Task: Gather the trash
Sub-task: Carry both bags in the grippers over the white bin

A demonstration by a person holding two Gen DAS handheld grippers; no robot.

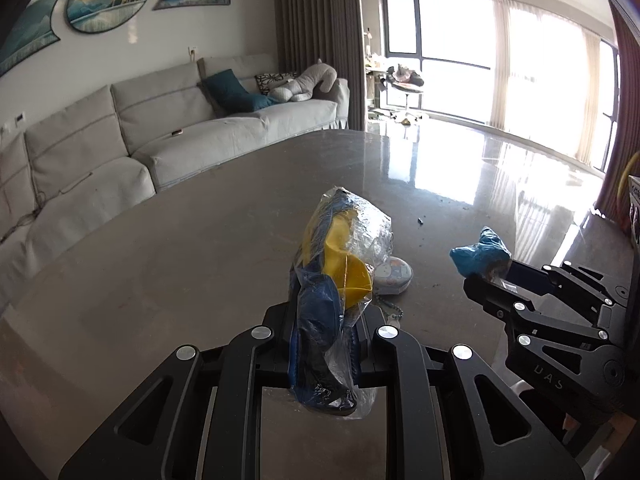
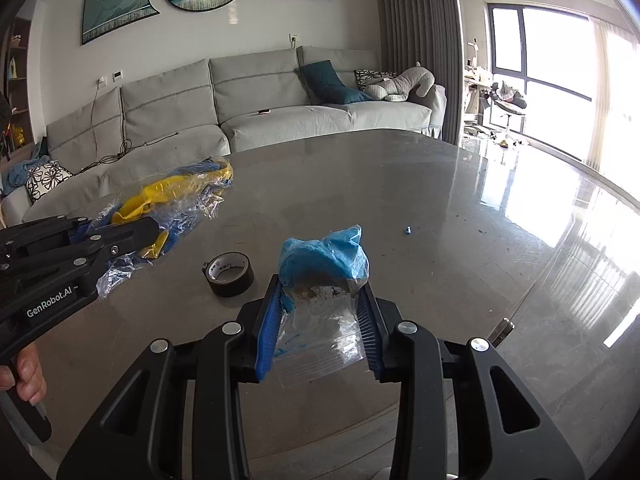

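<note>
While the left hand-held gripper [image 1: 322, 344] is clamped narrowly on a crumpled clear plastic bag [image 1: 340, 264], the bag stands up out of the pads above the grey worktop [image 1: 180, 248]; inside it show bright yellow and dark blue pieces, bunched and creased, and loose clear film hangs below the pads. From the right wrist view the same bundle [image 2: 172, 200] juts past the left fingers with its wrinkled film catching the light.

The right hand-held gripper [image 2: 320, 320] is closed on a second piece of trash, a clear zip bag [image 2: 324, 276] with a blue crumpled mass filling its upper part and greyish dirt or crumbs below that; its flat ribbed lower edge lies between the blue-lined pads, which press against its sides. It is held off the worktop.

On the worktop, just left of this bag, lies a roll of black tape [image 2: 230, 274]. A small round pale pouch with a bead chain [image 1: 394, 276] sits behind the yellow-and-blue bundle. A tiny blue scrap [image 2: 408, 229] lies farther off
</note>
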